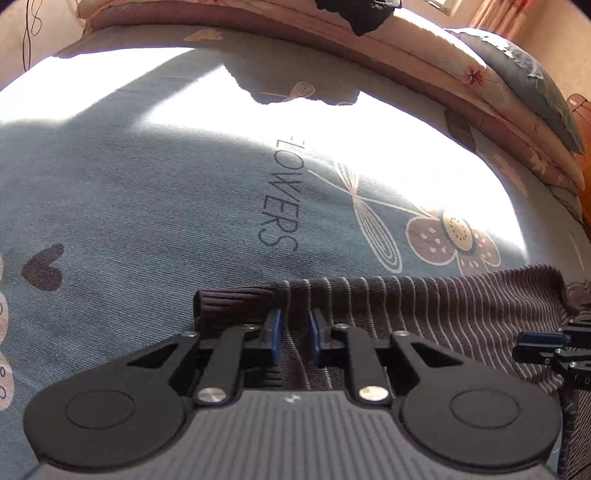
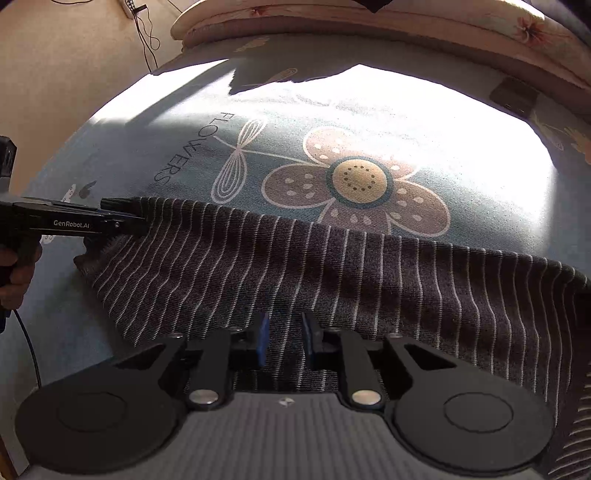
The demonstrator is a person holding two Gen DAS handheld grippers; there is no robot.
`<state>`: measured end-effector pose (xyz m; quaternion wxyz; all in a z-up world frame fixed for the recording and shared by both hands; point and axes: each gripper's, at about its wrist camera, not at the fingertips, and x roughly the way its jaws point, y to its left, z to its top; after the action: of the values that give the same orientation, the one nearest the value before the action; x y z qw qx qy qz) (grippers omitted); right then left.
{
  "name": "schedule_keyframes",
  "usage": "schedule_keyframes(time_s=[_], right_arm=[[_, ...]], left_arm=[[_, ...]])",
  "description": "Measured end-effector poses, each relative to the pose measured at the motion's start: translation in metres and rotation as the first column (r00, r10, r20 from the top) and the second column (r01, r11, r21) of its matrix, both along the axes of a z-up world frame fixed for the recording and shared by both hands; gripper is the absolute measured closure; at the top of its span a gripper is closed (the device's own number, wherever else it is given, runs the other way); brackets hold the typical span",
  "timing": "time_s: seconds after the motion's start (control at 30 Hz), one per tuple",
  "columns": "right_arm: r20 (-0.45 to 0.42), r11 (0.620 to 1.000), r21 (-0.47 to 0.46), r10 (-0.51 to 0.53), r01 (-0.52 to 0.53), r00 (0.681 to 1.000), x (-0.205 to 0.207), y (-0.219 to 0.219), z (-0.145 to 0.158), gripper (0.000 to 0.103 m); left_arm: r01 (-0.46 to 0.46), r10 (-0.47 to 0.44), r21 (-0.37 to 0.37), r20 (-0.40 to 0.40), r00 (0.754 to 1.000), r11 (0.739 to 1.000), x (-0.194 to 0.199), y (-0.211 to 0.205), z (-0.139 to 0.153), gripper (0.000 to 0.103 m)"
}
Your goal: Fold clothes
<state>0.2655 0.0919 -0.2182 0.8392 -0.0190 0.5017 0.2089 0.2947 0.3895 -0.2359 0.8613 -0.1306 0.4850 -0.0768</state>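
Left gripper tilted down over striped garment near its ribbed cuff, pads slightly apart, cloth between them unpinched, on flowered blue sheet, right gripper likewise over garment, pads parted, sunlit bed, folded quilt behind.

A dark grey garment with thin white stripes lies spread on the blue flower-printed bedsheet, across the near part of the bed. Its far edge runs from near left, where a plain ribbed cuff or hem ends it, toward the right. The cloth looks doubled over, rumpled in soft waves, partly in shade.
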Motion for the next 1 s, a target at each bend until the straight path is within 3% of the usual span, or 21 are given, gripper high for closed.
schedule_keyframes(time_s=[0.1, 0.13, 0.2, 0.27, 0.37, 0.43, 0.53, 0.6, 0.73, 0.8, 0.87, 0.93, 1.0], right_arm=[[0.014, 0.995, -0.008, -0.099, 0.099, 0.995, -0.005, -0.029, 0.006, 0.076], [0.008, 0.991, -0.009, -0.136, 0.136, 0.991, -0.009, -0.040, 0.006, 0.076], [-0.003, 0.979, -0.012, -0.202, 0.201, 0.979, -0.016, -0.059, 0.006, 0.076], [-0.026, 0.972, -0.009, -0.236, 0.236, 0.971, -0.024, -0.070, 0.001, 0.076], [-0.060, 0.963, -0.006, -0.269, 0.269, 0.961, -0.033, -0.069, -0.013, 0.076], [-0.069, 0.960, 0.018, -0.276, 0.278, 0.959, -0.037, -0.058, -0.020, 0.069], [-0.056, 0.964, 0.076, -0.251, 0.255, 0.966, -0.038, -0.028, -0.023, 0.054], [-0.058, 0.969, 0.120, -0.210, 0.216, 0.976, -0.038, -0.009, -0.021, 0.054], [-0.058, 0.961, 0.215, -0.168, 0.176, 0.984, -0.049, 0.010, -0.009, 0.055], [-0.053, 0.959, 0.217, -0.177, 0.184, 0.983, -0.058, 0.008, -0.006, 0.055], [-0.068, 0.954, 0.214, -0.200, 0.210, 0.977, -0.066, -0.001, -0.008, 0.055], [-0.102, 0.950, 0.202, -0.223, 0.240, 0.969, -0.075, -0.014, -0.011, 0.055], [-0.129, 0.947, 0.186, -0.241, 0.262, 0.962, -0.083, -0.027, -0.016, 0.055]], left_arm=[[-0.045, 0.044, 0.022, 0.047, 0.998, 0.999, -0.005, -0.005, 0.018, 0.074], [-0.022, 0.022, 0.000, 0.055, 0.998, 1.000, -0.008, -0.012, 0.022, 0.074], [0.045, -0.042, -0.035, 0.073, 0.996, 0.998, -0.016, -0.030, 0.030, 0.069], [0.157, -0.155, -0.023, 0.076, 0.985, 0.987, -0.025, -0.058, 0.030, 0.067], [0.263, -0.267, 0.081, 0.047, 0.963, 0.961, -0.039, -0.092, 0.016, 0.065], [0.224, -0.225, 0.147, -0.011, 0.974, 0.963, -0.040, -0.093, 0.001, 0.065], [0.141, -0.147, 0.221, 0.013, 0.989, 0.965, -0.042, -0.079, -0.001, 0.066], [0.079, -0.084, 0.324, 0.003, 0.996, 0.943, -0.041, -0.070, 0.007, 0.070], [0.036, -0.037, 0.198, 0.001, 0.999, 0.980, -0.043, -0.055, 0.028, 0.068], [0.012, -0.013, 0.174, 0.000, 1.000, 0.985, -0.050, -0.059, 0.034, 0.068], [-0.049, 0.050, 0.087, -0.010, 0.999, 0.995, -0.061, -0.057, 0.035, 0.068], [-0.178, 0.176, -0.042, -0.043, 0.983, 0.983, -0.080, -0.045, 0.029, 0.068], [-0.323, 0.311, -0.156, -0.094, 0.946, 0.934, -0.098, -0.031, 0.019, 0.069]])
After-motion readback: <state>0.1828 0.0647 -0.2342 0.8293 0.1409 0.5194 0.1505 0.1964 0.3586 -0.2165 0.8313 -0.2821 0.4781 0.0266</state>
